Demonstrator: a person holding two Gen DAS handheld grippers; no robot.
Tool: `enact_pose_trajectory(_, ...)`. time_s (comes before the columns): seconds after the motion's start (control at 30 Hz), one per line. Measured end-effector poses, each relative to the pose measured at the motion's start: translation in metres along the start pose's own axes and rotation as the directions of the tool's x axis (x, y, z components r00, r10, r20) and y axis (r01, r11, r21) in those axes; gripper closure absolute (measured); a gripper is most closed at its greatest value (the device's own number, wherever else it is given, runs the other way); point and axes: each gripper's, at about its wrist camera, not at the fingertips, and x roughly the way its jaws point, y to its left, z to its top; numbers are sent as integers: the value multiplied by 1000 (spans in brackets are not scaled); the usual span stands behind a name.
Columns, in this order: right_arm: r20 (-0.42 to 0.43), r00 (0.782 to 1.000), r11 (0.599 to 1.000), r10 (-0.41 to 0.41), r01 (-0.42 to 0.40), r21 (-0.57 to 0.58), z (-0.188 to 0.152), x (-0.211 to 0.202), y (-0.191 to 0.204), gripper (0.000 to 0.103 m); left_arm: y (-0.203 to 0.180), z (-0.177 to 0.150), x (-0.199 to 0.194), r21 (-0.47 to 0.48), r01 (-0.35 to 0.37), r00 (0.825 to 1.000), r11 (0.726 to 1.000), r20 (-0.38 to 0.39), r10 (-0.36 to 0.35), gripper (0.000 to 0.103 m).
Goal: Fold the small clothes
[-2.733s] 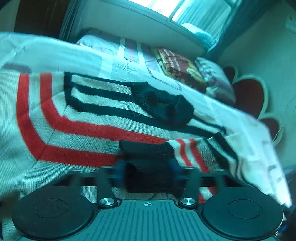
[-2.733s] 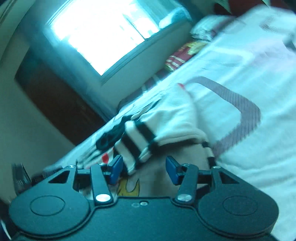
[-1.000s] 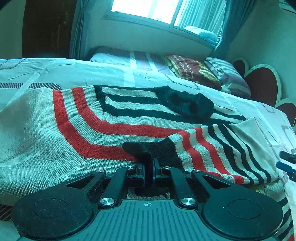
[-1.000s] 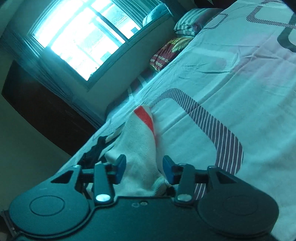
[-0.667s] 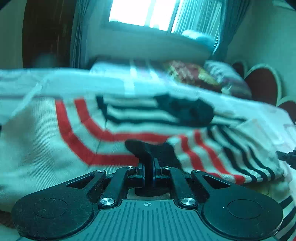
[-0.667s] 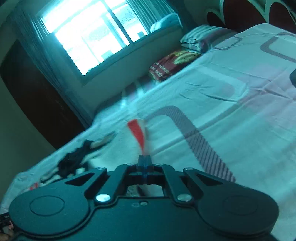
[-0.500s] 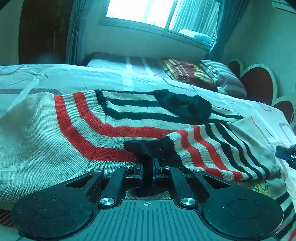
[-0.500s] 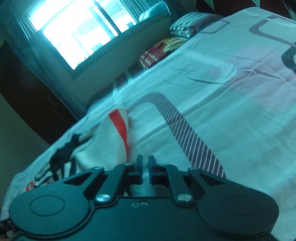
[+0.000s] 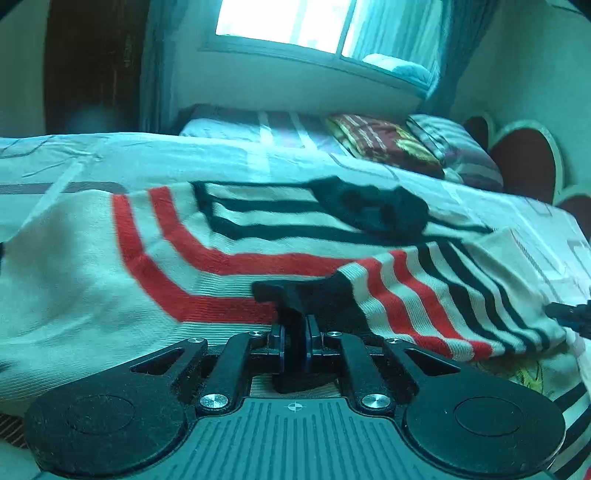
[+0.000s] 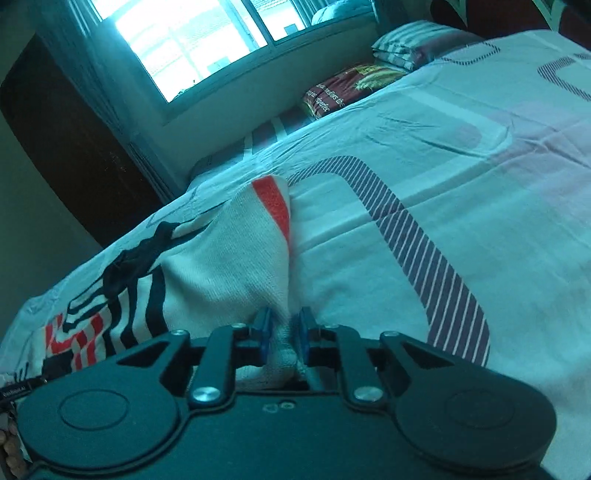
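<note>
- The left hand-held gripper (image 9: 294, 338) is clamped tight on a black cuff (image 9: 301, 293) of the striped sweater (image 9: 88, 266); the dark knit fills the thin gap between its blue pads and sticks out toward 12 o'clock.
- From that cuff a sleeve (image 9: 436, 295) banded in red, cream and black runs off toward 3 o'clock, lying over the sweater's body.
- The body spreads toward 9 o'clock, cream with curved red stripes, with black stripes farther up at 12 o'clock, where a second black cuff (image 9: 373, 208) rests on it.
- The right hand-held gripper (image 10: 283, 338) has its jaws closing on a bunched cream fold of the same sweater, the knit between its blue pads, which already touch it on both sides; its tip (image 9: 570, 314) shows at the 3 o'clock edge of the left wrist view.
- From that grip the fold rises toward 12 o'clock as a ridge ending in a red band (image 10: 273, 203).
- The sweater lies on a bed (image 10: 443, 177) covered with a pale patterned sheet, bare toward 2 o'clock of the right gripper.
- Pillows (image 9: 384, 142) are piled at the far end of the bed, below a bright window (image 9: 284, 22).
</note>
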Motion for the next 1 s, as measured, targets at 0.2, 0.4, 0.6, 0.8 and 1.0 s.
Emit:
enact_pose_trajectory(0.2, 91, 995, 998, 47, -44, -41, 35, -1, 6, 57, 14, 13, 12, -49, -10, 1000, 999, -16, 9, 93)
enact_pose_trajectory(0.4, 33, 995, 996, 92, -92, -15, 64, 51, -3, 57, 7, 23, 25, -1, -45, 999, 999, -14, 45, 69)
enact_pose_trajectory(0.6, -23, 989, 989, 148, -148, -15, 71, 77, -7, 60, 19, 22, 27, -33, -15, 1000, 999, -13, 15, 47)
enact_pose_trajectory(0.8, -18, 1000, 990, 21, -23, -138, 64, 86, 1, 96, -5, 19, 33, 108, -84, 996, 991, -13, 86, 92)
enact_pose_trajectory(1.0, 40, 997, 982, -65, 71, -173, 65, 67, 13, 76, 8, 19, 8, 87, -151, 987, 985, 69, 146, 55)
